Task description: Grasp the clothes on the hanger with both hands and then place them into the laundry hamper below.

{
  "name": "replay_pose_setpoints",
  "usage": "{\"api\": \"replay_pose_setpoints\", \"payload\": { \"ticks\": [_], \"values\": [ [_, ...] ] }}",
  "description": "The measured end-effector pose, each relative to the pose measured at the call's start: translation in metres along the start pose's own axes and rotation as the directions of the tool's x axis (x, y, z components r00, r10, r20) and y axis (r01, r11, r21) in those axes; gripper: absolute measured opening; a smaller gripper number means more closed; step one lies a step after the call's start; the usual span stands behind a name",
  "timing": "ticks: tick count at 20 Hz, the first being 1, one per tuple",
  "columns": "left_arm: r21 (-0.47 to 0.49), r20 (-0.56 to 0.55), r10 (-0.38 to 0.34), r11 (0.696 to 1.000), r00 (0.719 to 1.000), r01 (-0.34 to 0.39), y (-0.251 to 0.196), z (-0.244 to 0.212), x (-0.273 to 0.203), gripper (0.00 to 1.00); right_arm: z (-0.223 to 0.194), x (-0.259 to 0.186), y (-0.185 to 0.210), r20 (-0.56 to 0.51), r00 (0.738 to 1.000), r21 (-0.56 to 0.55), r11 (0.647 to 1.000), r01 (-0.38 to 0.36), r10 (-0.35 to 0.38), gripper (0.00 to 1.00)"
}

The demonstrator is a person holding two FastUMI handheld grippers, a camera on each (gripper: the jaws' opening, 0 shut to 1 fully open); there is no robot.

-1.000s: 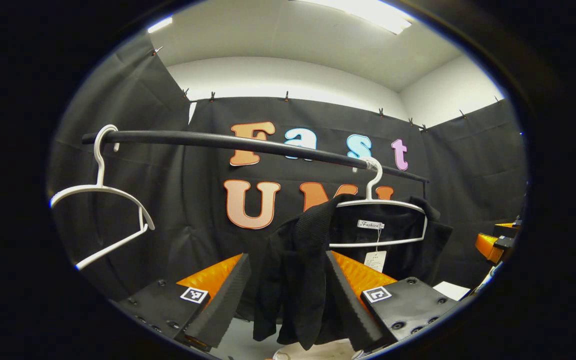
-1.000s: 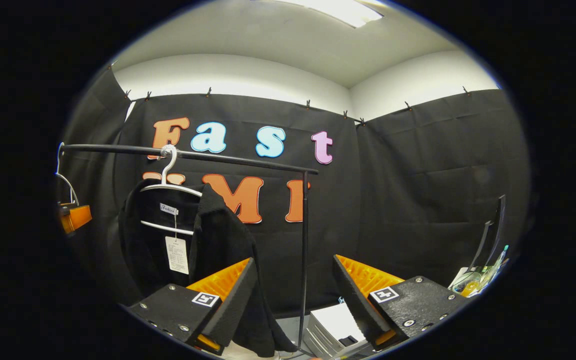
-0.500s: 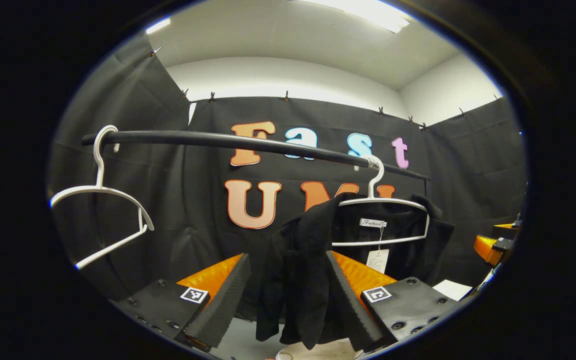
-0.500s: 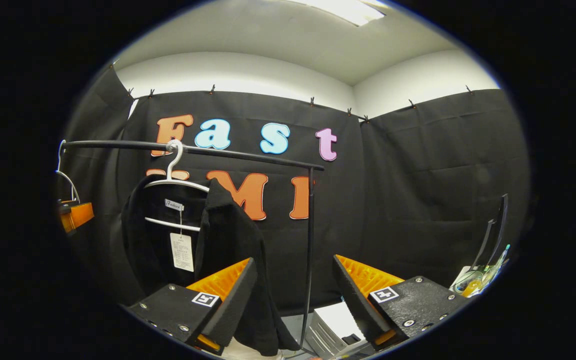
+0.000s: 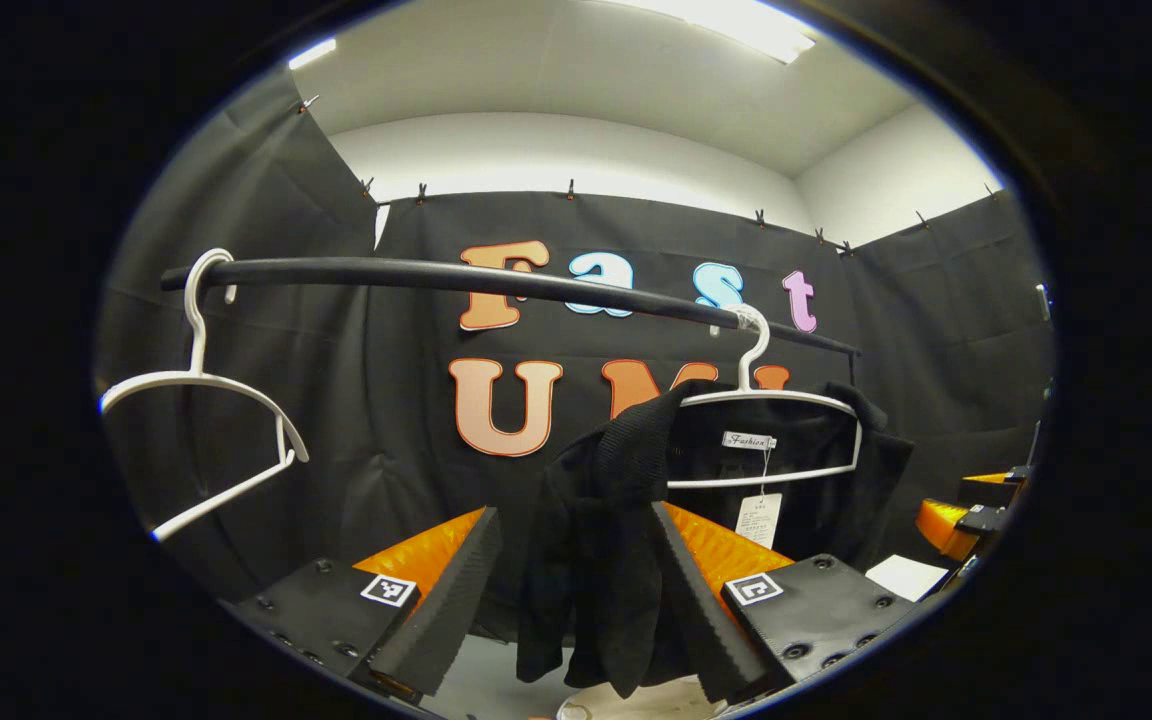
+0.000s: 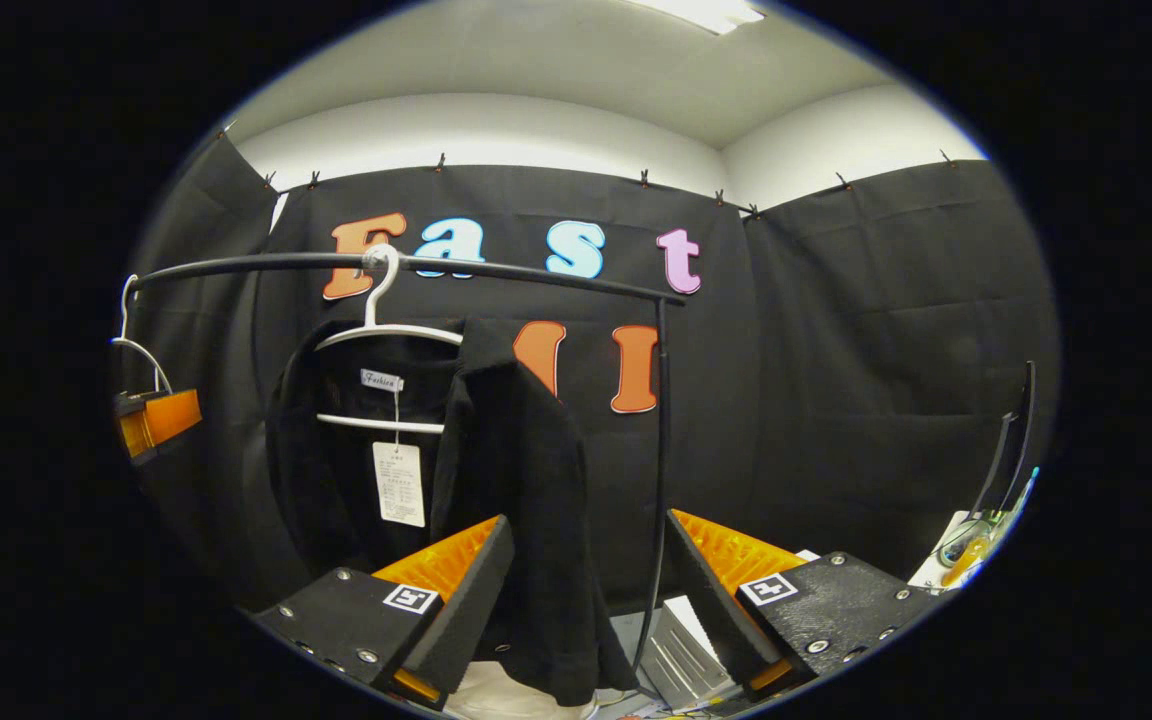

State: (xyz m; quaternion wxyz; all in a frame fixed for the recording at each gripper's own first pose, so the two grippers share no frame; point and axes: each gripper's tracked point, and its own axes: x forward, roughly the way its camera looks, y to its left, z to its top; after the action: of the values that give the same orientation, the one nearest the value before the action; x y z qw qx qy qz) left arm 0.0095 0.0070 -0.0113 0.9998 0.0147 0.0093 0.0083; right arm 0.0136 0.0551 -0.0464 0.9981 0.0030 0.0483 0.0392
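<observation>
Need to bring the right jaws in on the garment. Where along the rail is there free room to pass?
Free: the stretch of rail between the empty white hanger and the black garment. Also the gap between the garment's right edge and the rack's upright post. Crowded: around the loaded hanger and its hanging tag.

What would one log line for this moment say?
left gripper: open, black garment between fingers | right gripper: open | garment on white hanger

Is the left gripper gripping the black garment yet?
Cannot tell: in the left gripper view the black garment hangs between the open left gripper fingers, contact unclear.
</observation>
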Motion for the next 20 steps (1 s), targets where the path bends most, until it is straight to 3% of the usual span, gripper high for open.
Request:
{"api": "replay_pose_setpoints", "payload": {
  "ticks": [5, 8, 9, 10, 11, 14, 20],
  "values": [
    [-0.002, -0.015, 0.009, 1.0, 1.0, -0.009, 0.009, -0.007, 0.002, 0.93, -0.029, 0.019, 0.039, -0.054, 0.996, 0.042, 0.997, -0.064, 0.066, 0.94],
    [-0.001, -0.021, 0.013, 1.0, 1.0, -0.013, 0.015, -0.01, 0.003, 1.0, -0.041, 0.029, 0.057, -0.069, 0.994, 0.05, 0.995, -0.087, 0.09, 0.94],
    [-0.003, -0.025, 0.009, 1.0, 1.0, -0.009, 0.015, -0.012, 0.003, 1.0, -0.045, 0.032, 0.062, -0.075, 0.993, 0.048, 0.995, -0.09, 0.093, 0.94],
    [-0.002, -0.03, 0.003, 1.0, 1.0, -0.003, 0.015, -0.014, 0.004, 0.93, -0.049, 0.035, 0.065, -0.082, 0.992, 0.044, 0.995, -0.092, 0.096, 0.94],
    [0.002, -0.035, 0.001, 1.0, 0.999, -0.001, 0.015, -0.015, 0.005, 0.96, -0.053, 0.039, 0.069, -0.086, 0.992, 0.041, 0.995, -0.091, 0.095, 0.94],
    [0.009, -0.049, 0.008, 1.0, 0.999, -0.007, 0.015, -0.022, 0.008, 0.93, -0.063, 0.059, 0.071, -0.094, 0.993, 0.033, 0.997, -0.069, 0.071, 0.94],
    [0.008, -0.058, -0.019, 1.0, 0.998, 0.019, 0.004, -0.03, 0.023, 0.96, -0.071, 0.096, 0.066, -0.091, 0.995, 0.003, 0.999, -0.033, 0.033, 0.94]
  ]
}}
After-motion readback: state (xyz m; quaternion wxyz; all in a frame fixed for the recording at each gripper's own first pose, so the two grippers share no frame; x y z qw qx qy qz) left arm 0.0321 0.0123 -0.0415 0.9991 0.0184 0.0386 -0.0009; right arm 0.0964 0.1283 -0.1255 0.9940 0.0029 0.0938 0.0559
